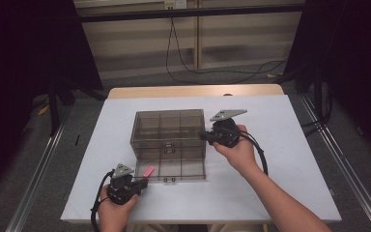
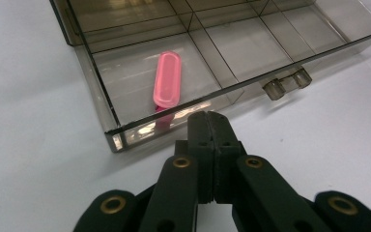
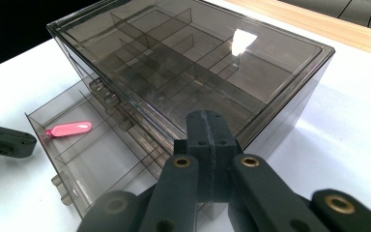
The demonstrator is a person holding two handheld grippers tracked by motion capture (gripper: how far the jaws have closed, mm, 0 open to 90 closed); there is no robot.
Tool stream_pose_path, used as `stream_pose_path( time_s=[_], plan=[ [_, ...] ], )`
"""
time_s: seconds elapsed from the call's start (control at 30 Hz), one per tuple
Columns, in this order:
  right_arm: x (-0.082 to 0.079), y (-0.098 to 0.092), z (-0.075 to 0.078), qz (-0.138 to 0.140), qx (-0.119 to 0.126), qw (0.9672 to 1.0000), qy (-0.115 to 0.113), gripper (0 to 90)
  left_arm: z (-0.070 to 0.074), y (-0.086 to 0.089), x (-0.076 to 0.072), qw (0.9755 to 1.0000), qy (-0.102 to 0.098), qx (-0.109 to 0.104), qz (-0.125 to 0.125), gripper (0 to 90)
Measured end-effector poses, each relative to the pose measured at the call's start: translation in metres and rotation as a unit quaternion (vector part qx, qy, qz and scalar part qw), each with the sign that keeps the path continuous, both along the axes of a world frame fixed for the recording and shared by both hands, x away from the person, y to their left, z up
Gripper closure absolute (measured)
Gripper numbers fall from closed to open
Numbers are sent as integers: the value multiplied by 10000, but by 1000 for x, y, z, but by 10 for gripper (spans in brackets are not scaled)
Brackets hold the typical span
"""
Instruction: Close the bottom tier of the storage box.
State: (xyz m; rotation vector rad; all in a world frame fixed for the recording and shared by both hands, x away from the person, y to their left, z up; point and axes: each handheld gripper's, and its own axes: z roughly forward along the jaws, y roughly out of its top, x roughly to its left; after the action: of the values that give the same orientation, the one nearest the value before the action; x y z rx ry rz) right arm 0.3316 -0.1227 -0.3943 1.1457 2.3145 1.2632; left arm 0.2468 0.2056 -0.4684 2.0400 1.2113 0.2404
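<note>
Left gripper (image 2: 207, 116): jaws pressed together, empty, just outside front wall of pulled-out drawer (image 2: 125, 130) | Right gripper (image 3: 206, 116): jaws pressed together, empty, against side of smoked plastic drawer box (image 3: 280, 111) | Pink capsule-shaped piece (image 2: 167, 82): lying in corner compartment of drawer, near left gripper | Support: white table (image 1: 280, 159)

both hand-held grippers (image 1: 142, 183) (image 1: 204, 135) with jaws closed

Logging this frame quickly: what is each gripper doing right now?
Left gripper: shut, empty, at the open drawer with the pink piece.
Right gripper: shut, empty, against the box.
</note>
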Motion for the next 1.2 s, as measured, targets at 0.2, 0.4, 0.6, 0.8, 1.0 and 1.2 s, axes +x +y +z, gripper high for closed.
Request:
stream_pose_path(
  time_s=[0.2, 0.4, 0.6, 0.8, 1.0, 1.2],
  plan=[
    [0, 0, 0, -19, 10, 10000, 6, 900, 0, -6, 3, 10000, -1, 20, -80, 899],
    [0, 0, 0, -41, 13, 10000, 14, 900, -1, -11, 5, 9999, -6, 31, -126, 899],
    [-1, 1, 0, -55, 1, 10000, -1, 900, -1, -15, 7, 9998, -19, 68, -193, 899],
    [-1, 1, 0, -64, -2, 10000, 3, 900, -1, -19, 8, 9997, -46, 63, -240, 899],
    [-2, 2, 0, -91, -20, 10000, -19, 900, -2, -24, 10, 9995, -29, 67, -296, 900],
    [-2, 2, 0, -101, -14, 9999, -14, 900, -3, -29, 13, 9994, -48, 60, -337, 900]
  ],
)
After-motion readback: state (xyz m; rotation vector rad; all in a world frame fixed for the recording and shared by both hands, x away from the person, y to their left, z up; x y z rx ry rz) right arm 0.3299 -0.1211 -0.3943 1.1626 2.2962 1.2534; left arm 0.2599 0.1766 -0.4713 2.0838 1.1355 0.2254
